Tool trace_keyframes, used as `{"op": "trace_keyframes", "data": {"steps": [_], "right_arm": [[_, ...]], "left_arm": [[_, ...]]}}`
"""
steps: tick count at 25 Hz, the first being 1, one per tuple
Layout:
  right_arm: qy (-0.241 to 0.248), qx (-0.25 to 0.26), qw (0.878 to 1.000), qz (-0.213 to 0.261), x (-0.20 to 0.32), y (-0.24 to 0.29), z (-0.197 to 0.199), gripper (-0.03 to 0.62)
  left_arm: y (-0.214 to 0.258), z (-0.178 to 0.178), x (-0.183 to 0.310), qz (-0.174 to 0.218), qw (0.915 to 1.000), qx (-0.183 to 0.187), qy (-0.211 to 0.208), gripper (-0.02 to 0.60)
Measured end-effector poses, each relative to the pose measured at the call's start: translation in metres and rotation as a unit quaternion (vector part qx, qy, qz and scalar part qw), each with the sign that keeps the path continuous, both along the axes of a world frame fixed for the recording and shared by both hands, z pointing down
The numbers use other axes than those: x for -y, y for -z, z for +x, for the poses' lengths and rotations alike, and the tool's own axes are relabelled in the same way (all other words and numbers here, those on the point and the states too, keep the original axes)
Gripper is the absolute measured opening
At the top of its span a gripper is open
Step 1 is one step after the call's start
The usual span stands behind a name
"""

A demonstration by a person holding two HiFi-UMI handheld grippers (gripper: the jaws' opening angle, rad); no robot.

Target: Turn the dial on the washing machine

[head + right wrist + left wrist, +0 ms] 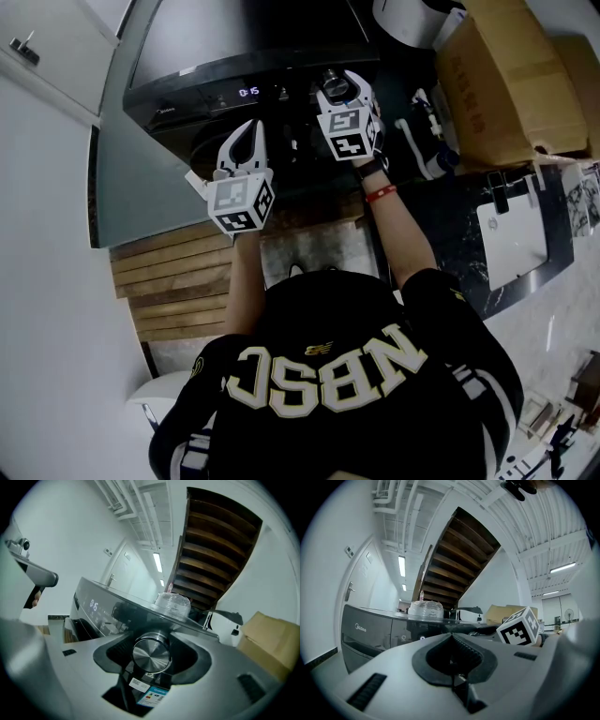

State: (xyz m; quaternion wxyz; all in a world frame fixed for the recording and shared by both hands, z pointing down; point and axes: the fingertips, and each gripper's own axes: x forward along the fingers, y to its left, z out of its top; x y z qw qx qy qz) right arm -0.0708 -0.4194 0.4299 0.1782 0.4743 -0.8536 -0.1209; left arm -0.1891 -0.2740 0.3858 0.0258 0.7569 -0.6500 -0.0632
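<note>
A black washing machine point(187, 56) stands in front of me, its display point(248, 91) lit. Its round silver dial point(335, 84) is on the front panel. My right gripper point(341, 90) is shut on the dial point(151, 654): in the right gripper view a jaw presses against each side of the knob. My left gripper point(247, 133) hangs lower and to the left, off the machine's front, shut with nothing between its jaws; its tips meet point(451, 637). The right gripper's marker cube point(519, 627) shows in the left gripper view.
A large cardboard box point(511, 80) stands at the right, with a white appliance point(427, 131) beside the machine. A plastic-wrapped bundle point(172, 604) sits on the machine's top. A white wall and door point(47, 56) are at the left, and wooden slats point(178, 281) lie underfoot.
</note>
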Motion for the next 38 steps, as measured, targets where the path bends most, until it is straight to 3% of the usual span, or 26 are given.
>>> {"op": "trace_keyframes", "data": {"steps": [5, 10, 21, 27, 30, 34, 35, 38], "right_arm": [[-0.013, 0.083, 0.996, -0.036, 0.005, 0.001, 0.007, 0.246], [-0.038, 0.207, 0.973, -0.097, 0.011, -0.002, 0.017, 0.247], [-0.038, 0.208, 0.972, -0.098, 0.011, -0.001, 0.016, 0.247], [-0.042, 0.229, 0.967, -0.108, 0.012, -0.002, 0.017, 0.247], [-0.057, 0.287, 0.946, -0.137, 0.014, -0.004, 0.021, 0.247], [-0.086, 0.416, 0.884, -0.193, 0.014, -0.002, 0.035, 0.248], [-0.088, 0.425, 0.879, -0.197, 0.015, -0.001, 0.036, 0.249], [-0.085, 0.423, 0.881, -0.196, 0.014, -0.001, 0.035, 0.249]], "left_arm": [[0.0, 0.002, 0.0, 0.0, 1.0, 0.001, 0.001, 0.015], [0.001, 0.001, -0.001, 0.001, 1.0, 0.003, 0.003, 0.015], [0.003, 0.009, 0.005, 0.001, 1.0, 0.006, -0.005, 0.015], [-0.001, 0.016, 0.008, -0.002, 0.9999, 0.004, -0.012, 0.015], [0.0, 0.017, 0.009, 0.0, 0.9999, 0.002, -0.011, 0.015], [0.001, 0.02, 0.01, 0.001, 0.9999, 0.001, -0.013, 0.015], [0.001, 0.02, 0.011, 0.001, 0.9999, 0.001, -0.013, 0.015], [0.0, 0.021, 0.012, 0.0, 0.9999, 0.0, -0.015, 0.015]]}}
